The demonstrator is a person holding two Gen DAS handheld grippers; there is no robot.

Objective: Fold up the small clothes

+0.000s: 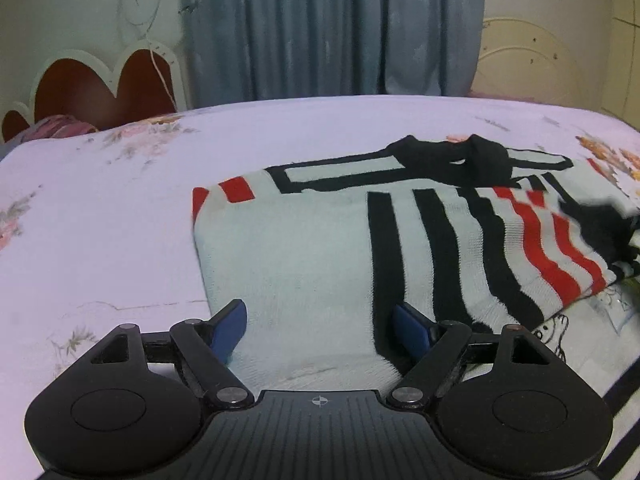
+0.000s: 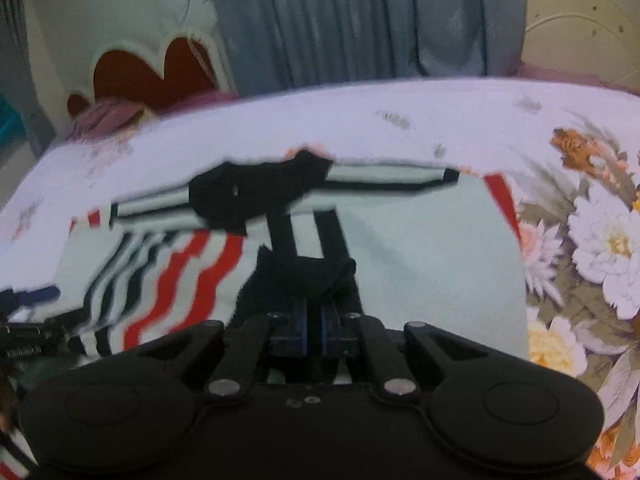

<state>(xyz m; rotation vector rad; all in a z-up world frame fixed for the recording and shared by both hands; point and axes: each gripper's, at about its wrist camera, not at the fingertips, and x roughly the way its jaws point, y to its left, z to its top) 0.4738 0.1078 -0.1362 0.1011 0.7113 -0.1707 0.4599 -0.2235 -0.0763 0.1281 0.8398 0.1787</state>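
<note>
A small knitted sweater [image 1: 304, 256] lies flat on a bed [image 1: 120, 200], and both claws are at its near edge. The left claw [image 1: 320, 330] is spread wide, with its blue fingertips [image 1: 230, 326] just over the pale, plain part of the sweater and nothing pinched between them. The right claw [image 2: 314, 334] is pressed together on a black cuff [image 2: 308, 280] of the sweater — the dark cloth bunches up right at its tips. The sweater is pale and soft-looking, with small knit bumps, straight black stripes and wavy red ones, plus a black collar [image 1: 452, 156] at the far end. The bed sheet is smooth and light, with faded flowers on it. A grey-blue curtain [image 1: 332, 28] hangs in long folds behind the bed, beside a red headboard [image 1: 100, 84] with a white scalloped rim. The right view is blurry, but only there do the big white and orange flowers [image 2: 600, 248] on the sheet show clearly, and the other claw peeks in at its left edge. The left view is sharper and shows the knit well.
</note>
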